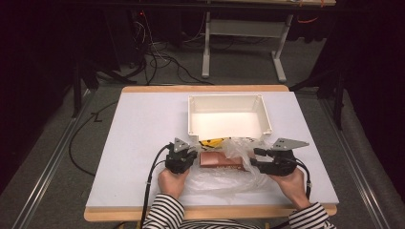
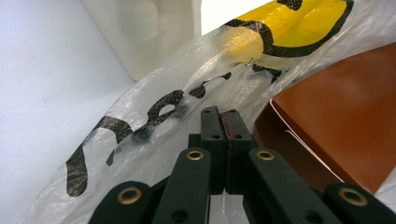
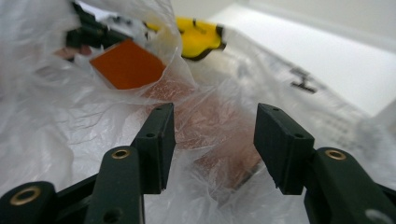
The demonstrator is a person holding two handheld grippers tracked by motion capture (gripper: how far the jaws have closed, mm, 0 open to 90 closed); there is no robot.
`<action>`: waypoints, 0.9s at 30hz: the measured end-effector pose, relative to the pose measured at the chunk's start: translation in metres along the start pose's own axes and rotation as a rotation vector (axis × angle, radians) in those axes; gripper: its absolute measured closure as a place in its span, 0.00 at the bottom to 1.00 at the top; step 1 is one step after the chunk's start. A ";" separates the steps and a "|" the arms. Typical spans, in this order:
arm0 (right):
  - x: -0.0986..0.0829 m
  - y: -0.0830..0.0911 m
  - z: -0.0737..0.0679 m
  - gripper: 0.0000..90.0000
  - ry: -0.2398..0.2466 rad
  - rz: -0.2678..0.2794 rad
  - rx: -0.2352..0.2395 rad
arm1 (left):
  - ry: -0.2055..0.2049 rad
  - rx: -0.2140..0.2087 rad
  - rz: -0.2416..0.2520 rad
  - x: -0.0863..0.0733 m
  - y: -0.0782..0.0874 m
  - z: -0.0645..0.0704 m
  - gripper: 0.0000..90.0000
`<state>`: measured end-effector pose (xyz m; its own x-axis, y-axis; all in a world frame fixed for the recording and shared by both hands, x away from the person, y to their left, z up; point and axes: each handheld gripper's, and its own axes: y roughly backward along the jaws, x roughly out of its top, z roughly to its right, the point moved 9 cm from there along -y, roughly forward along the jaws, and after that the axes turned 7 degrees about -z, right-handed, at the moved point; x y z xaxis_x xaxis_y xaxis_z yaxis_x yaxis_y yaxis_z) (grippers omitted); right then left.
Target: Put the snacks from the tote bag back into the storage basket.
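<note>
Left hand-held gripper (image 2: 219, 122) (jaws closed) pinches plastic bag (image 2: 154, 107).

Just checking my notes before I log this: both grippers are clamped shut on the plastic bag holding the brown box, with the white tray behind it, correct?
Not quite: in the right gripper view the right gripper is open around the plastic bag. The left gripper is shut on it.
</note>
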<state>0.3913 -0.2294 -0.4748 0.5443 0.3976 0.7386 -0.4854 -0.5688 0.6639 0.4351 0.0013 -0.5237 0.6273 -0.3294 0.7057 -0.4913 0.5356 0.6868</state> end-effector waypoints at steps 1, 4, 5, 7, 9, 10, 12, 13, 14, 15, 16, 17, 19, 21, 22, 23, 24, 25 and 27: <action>-0.001 -0.003 -0.001 0.53 0.005 -0.013 -0.001 | -0.001 0.000 0.000 0.000 0.001 0.000 1.00; -0.008 -0.014 -0.003 0.53 0.032 -0.064 -0.024 | -0.006 0.001 0.002 0.000 0.003 0.001 0.99; -0.008 -0.014 -0.003 0.54 0.044 -0.064 -0.037 | -0.006 0.001 0.002 0.000 0.003 0.001 0.99; -0.009 -0.014 -0.004 0.60 0.072 -0.065 -0.059 | -0.012 0.004 0.003 0.000 0.004 0.001 0.99; -0.010 -0.013 -0.005 0.66 0.092 -0.071 -0.072 | -0.015 0.007 0.006 0.000 0.005 0.001 0.99; -0.010 -0.013 -0.005 0.70 0.117 -0.071 -0.088 | -0.015 0.006 0.008 0.000 0.006 0.001 0.99; -0.011 -0.012 -0.011 0.91 0.158 -0.076 -0.079 | -0.013 0.004 0.013 0.000 0.007 0.001 0.99; -0.012 -0.012 -0.012 0.97 0.164 -0.077 -0.073 | -0.012 0.004 0.015 0.000 0.007 0.001 0.99; -0.011 -0.012 -0.012 1.00 0.168 -0.077 -0.068 | -0.012 0.003 0.016 0.000 0.008 0.002 0.99; -0.011 -0.012 -0.012 1.00 0.167 -0.078 -0.065 | -0.014 0.002 0.020 0.001 0.008 0.002 0.99; -0.011 -0.011 -0.012 1.00 0.159 -0.079 -0.055 | -0.011 -0.001 0.025 0.001 0.009 0.002 0.99; -0.012 -0.011 -0.011 1.00 0.150 -0.078 -0.049 | -0.012 -0.002 0.027 0.002 0.010 0.003 0.99; -0.011 -0.008 -0.009 1.00 0.143 -0.069 -0.051 | -0.015 -0.001 0.031 0.002 0.012 0.003 0.99; -0.011 -0.006 -0.008 1.00 0.138 -0.062 -0.053 | -0.016 -0.002 0.038 0.004 0.015 0.004 0.99; -0.009 -0.001 -0.005 1.00 0.130 -0.035 -0.065 | -0.022 0.000 0.040 0.005 0.018 0.004 0.99; -0.008 0.002 -0.003 1.00 0.124 -0.025 -0.070 | -0.022 0.000 0.040 0.005 0.018 0.004 0.99; -0.007 0.004 0.000 1.00 0.121 -0.019 -0.080 | -0.026 0.001 0.047 0.008 0.020 0.007 0.99; -0.007 0.004 0.000 1.00 0.121 -0.019 -0.080 | -0.026 0.001 0.047 0.008 0.020 0.007 0.99; -0.008 0.009 0.009 1.00 0.098 -0.011 -0.098 | -0.032 0.000 0.059 0.012 0.022 0.009 0.99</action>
<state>0.3890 -0.2444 -0.4756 0.4825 0.4747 0.7361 -0.5473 -0.4927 0.6765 0.4264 0.0020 -0.4987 0.5776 -0.3224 0.7500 -0.5266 0.5549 0.6441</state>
